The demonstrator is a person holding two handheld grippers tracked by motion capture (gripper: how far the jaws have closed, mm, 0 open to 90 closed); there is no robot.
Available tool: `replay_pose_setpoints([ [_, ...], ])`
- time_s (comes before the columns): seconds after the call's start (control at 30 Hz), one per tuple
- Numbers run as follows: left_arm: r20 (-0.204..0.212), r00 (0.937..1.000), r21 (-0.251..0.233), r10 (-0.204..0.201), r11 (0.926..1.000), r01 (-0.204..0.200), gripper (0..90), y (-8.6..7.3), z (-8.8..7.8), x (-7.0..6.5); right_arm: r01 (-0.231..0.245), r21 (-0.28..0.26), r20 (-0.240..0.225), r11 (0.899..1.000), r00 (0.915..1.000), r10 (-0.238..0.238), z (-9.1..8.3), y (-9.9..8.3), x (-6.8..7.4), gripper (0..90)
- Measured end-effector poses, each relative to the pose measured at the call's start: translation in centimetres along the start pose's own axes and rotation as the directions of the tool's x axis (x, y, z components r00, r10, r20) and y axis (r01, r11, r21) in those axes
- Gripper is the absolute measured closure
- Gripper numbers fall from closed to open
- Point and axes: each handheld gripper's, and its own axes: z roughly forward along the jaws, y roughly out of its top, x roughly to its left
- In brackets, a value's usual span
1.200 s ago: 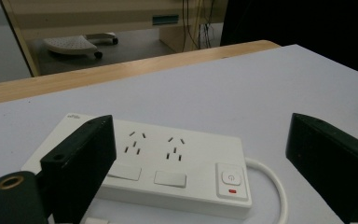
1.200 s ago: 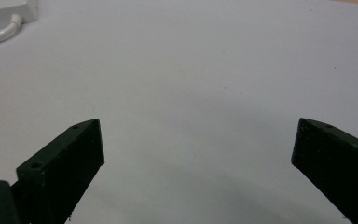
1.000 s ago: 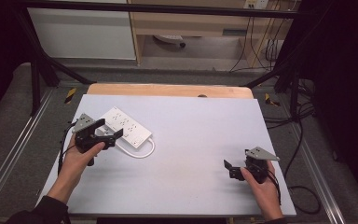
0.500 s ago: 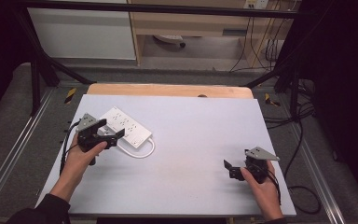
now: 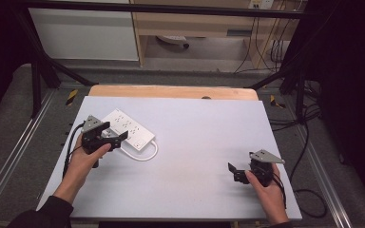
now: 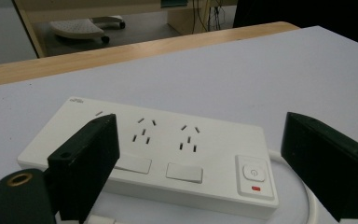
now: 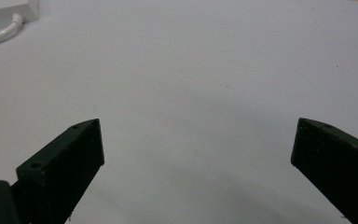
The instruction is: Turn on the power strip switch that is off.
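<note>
Power strip (image 5: pixel 127 130), white with several socket sets, two rocker switches and a button above a small red mark, lies flat on the left part of the pale grey table (image 5: pixel 195 123), angled across it, its white cord (image 5: pixel 142 154) looping out beside it on the near side. Left gripper (image 5: pixel 108 137) hangs over the strip's near end with its jaws spread wide to either side of the strip, holding nothing; I cannot tell whether they touch it. Right gripper (image 5: pixel 234 172) sits well apart, low over bare table near the right front edge, jaws also wide open and empty. Beyond the table's wooden far edge (image 5: pixel 171 91) stand cabinets (image 5: pixel 85 33).
</note>
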Motion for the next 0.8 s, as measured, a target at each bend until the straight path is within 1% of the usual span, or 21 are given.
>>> replay_pose_setpoints([
  [0.13, -0.004, 1.0, 0.009, 0.003, 1.0, -0.003, 13.0, -0.1, 0.3, 0.0, -0.002, 0.002, -0.001, 1.0, 1.0, 0.002, 0.0, 0.0, 0.0, 2.9],
  [0.4, -0.009, 0.9999, 0.029, 0.014, 0.9995, -0.014, 19.2, -0.4, 0.8, -0.1, 0.001, 0.004, -0.001, 1.0, 1.0, -0.001, 0.1, 0.0, 0.0, 2.9],
  [0.6, -0.011, 0.9997, 0.043, 0.023, 0.9988, -0.022, 26.3, -0.6, 1.1, -0.1, 0.001, 0.005, -0.002, 1.0, 1.0, -0.001, 0.1, 0.0, 0.0, 2.9],
  [0.8, -0.017, 0.9995, 0.069, 0.025, 0.9974, -0.023, 34.8, -0.8, 1.3, -0.1, 0.001, 0.004, -0.002, 1.0, 1.0, -0.001, 0.1, 0.0, 0.0, 2.9],
])
